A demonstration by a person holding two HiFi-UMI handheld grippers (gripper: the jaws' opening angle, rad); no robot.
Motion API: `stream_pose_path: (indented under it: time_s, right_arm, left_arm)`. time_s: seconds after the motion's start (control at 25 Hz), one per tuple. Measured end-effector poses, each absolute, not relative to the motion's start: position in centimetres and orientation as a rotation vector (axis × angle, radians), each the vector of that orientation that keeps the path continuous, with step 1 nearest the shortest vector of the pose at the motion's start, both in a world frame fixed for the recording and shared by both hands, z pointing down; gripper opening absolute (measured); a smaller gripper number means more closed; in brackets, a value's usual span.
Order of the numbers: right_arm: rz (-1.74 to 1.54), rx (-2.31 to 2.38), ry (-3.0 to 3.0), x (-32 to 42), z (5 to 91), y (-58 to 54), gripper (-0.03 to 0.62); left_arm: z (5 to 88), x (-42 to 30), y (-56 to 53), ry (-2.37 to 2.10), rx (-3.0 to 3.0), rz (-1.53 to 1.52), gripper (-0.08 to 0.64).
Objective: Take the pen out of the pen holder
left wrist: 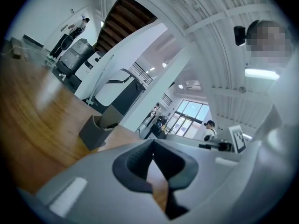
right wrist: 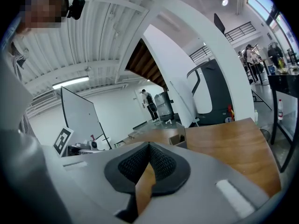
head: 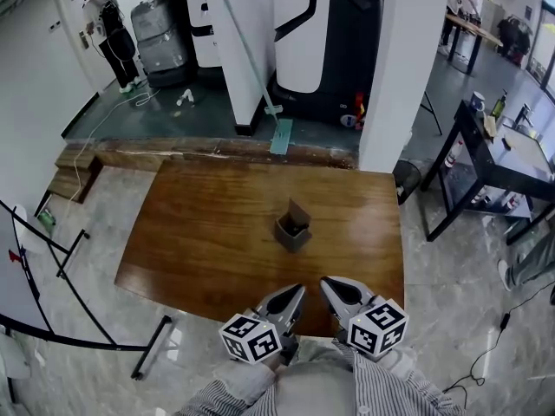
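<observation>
The left tool (head: pixel 293 293) and right tool (head: pixel 329 286), both clenched on nothing, hover side by side over the counter's (head: pixel 199 232) near edge. The grey pen holder (head: pixel 293 230) stands mid-counter, well apart from them.

Bright, even indoor light fills all 3 views. In the head view the table (head: pixel 217 224) shows a soft sheen and the pen holder (head: pixel 293 225) throws only a faint shadow. Daylight blows out the windows (left wrist: pixel 189 116) in the left gripper view, and a ceiling strip light (left wrist: pixel 261 73) glows there. Both gripper views bend straight lines and go black at the corners; the left gripper (left wrist: pixel 152 143) and right gripper (right wrist: pixel 149 146) look soft close to the lens.
</observation>
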State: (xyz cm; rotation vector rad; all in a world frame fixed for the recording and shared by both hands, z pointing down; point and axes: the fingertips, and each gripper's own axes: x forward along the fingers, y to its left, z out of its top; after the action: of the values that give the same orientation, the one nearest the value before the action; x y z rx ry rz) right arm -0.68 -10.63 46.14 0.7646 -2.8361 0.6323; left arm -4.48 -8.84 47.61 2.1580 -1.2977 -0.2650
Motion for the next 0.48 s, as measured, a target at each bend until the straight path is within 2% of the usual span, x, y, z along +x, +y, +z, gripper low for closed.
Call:
stream_pose_path:
  time_s: [0.48]
  right_arm:
    - [0.671, 0.702, -2.802, -3.1, 47.3, -14.2, 0.0]
  left_arm:
    - [48.1, -6.4, -12.5, -1.312, 2.119, -0.28, 0.008]
